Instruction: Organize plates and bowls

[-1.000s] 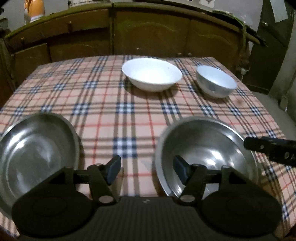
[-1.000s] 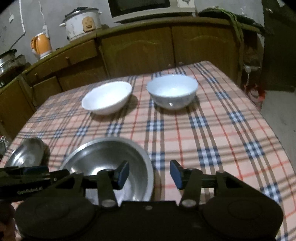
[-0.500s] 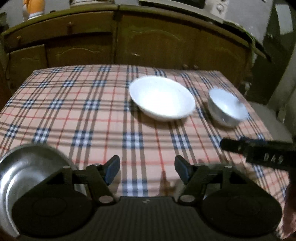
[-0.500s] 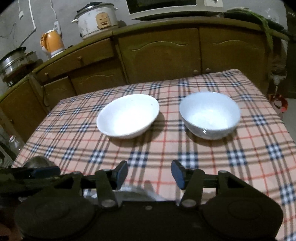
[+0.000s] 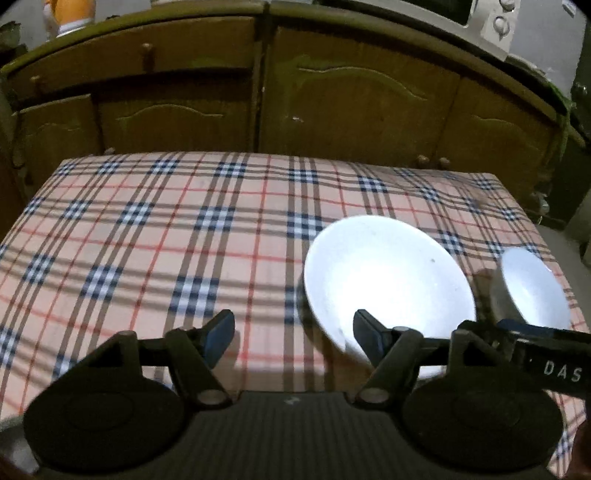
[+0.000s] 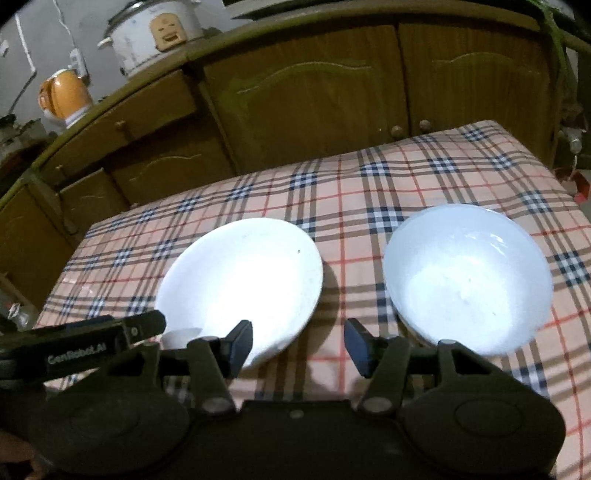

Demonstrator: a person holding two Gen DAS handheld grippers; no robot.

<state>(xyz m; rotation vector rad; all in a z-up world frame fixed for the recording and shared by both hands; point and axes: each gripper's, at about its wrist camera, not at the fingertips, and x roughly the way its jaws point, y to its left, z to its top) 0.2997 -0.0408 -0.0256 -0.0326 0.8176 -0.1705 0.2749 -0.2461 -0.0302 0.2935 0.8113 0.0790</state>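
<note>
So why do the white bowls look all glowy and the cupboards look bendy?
Right wrist view: light washes out the insides of the shallow white bowl and the deeper white bowl. Left wrist view: the shallow bowl glares too. Both views: the fisheye lens curves the cupboards.

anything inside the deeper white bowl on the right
The deeper white ceramic bowl looks empty: only glare and a few tiny specks show inside. The right gripper, jaws open, covers part of its near rim and whatever sits under that edge.

Wooden cabinets [image 6: 306, 99] behind table; rice cooker [image 6: 155, 33] and orange kettle [image 6: 64, 96] on top. Dim light.
</note>
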